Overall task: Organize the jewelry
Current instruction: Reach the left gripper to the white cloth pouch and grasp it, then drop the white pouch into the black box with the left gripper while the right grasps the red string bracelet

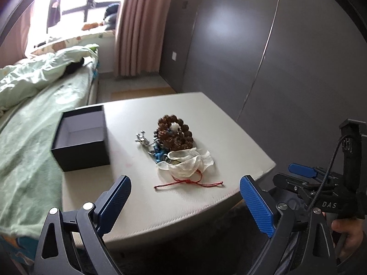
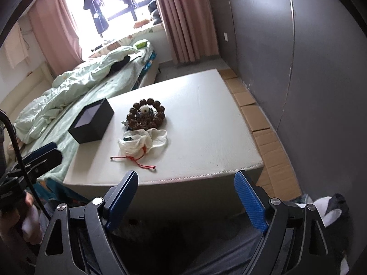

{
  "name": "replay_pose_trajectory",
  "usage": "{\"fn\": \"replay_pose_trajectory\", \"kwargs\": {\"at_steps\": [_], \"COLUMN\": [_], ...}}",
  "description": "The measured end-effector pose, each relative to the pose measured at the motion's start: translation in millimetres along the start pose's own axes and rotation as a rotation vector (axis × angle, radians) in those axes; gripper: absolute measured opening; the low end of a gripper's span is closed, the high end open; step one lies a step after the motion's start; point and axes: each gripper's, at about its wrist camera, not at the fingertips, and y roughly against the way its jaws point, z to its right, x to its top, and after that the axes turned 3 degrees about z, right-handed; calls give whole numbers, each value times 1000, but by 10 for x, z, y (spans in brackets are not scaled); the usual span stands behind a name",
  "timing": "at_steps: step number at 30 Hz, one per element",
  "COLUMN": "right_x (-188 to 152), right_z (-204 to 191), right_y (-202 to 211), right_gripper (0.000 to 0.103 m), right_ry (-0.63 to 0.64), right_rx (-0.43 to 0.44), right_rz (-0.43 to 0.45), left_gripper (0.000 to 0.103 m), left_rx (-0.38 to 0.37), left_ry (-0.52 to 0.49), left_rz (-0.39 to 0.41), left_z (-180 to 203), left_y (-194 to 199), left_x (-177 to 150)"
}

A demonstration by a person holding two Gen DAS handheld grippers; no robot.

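Observation:
A heap of jewelry lies mid-table: a brown bead bracelet [image 1: 175,135] [image 2: 146,114], a silver and blue piece [image 1: 150,147], a white translucent pouch [image 1: 190,162] [image 2: 142,143] and a red cord [image 1: 190,182] [image 2: 135,160]. To its left stands an open black box [image 1: 80,137] [image 2: 91,121] with a pale inside. My left gripper [image 1: 184,184] hangs open over the table's near edge, just short of the cord. My right gripper [image 2: 185,180] is open too, further back at the front edge, holding nothing.
The white table [image 1: 206,206] [image 2: 206,126] stands against a bed with a green quilt [image 1: 29,137] on the left. A grey wardrobe [image 1: 275,57] rises on the right. Flattened cardboard [image 2: 263,133] lies on the floor beside the table. A hand [image 1: 348,231] holds the right gripper's handle.

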Motion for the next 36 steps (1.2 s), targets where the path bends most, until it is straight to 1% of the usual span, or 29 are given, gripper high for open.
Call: {"fn": "replay_pose_trajectory", "kwargs": {"at_steps": [9, 11, 15, 18, 20, 22, 23, 24, 25, 26, 28, 31, 36], "right_x": [53, 63, 102, 142, 173, 200, 213, 233, 243, 260, 287, 347, 428], "right_z": [114, 141, 213, 260, 285, 301, 303, 309, 311, 310, 307, 276, 136], "right_y": [-422, -492, -608, -694, -759, -811, -837, -864, -885, -912, -944, -988, -1075], "right_gripper": [86, 86, 86, 86, 86, 86, 86, 86, 86, 86, 86, 86, 86], "right_ry": [-20, -29, -43, -49, -56, -60, -59, -60, -63, -66, -66, -64, -33], "right_rx": [24, 24, 23, 22, 22, 22, 21, 19, 20, 23, 25, 39, 72], "right_rz": [-67, -77, -97, -113, -123, -133, -137, -141, -145, -148, -153, -160, -174], "left_gripper": [95, 93, 86, 84, 71, 37, 29, 12, 6, 3, 2, 2, 1], "left_rx": [-19, -17, -17, -16, -3, 10, 12, 7, -1, -7, -13, -31, -34], "left_ry": [-31, -43, -54, -76, -100, -113, -112, -103, -90, -80, -66, -29, -12], "left_rz": [-128, -154, -200, -234, -261, -288, -292, -290, -289, -286, -272, -244, -196], "left_z": [12, 13, 35, 80, 112, 119, 104, 81, 51, 28, -18, -119, -249], "left_y": [-643, -785, -1032, -1216, -1302, -1368, -1372, -1356, -1336, -1316, -1237, -1056, -796], "left_x": [87, 110, 148, 169, 159, 146, 149, 166, 190, 215, 281, 406, 615]}}
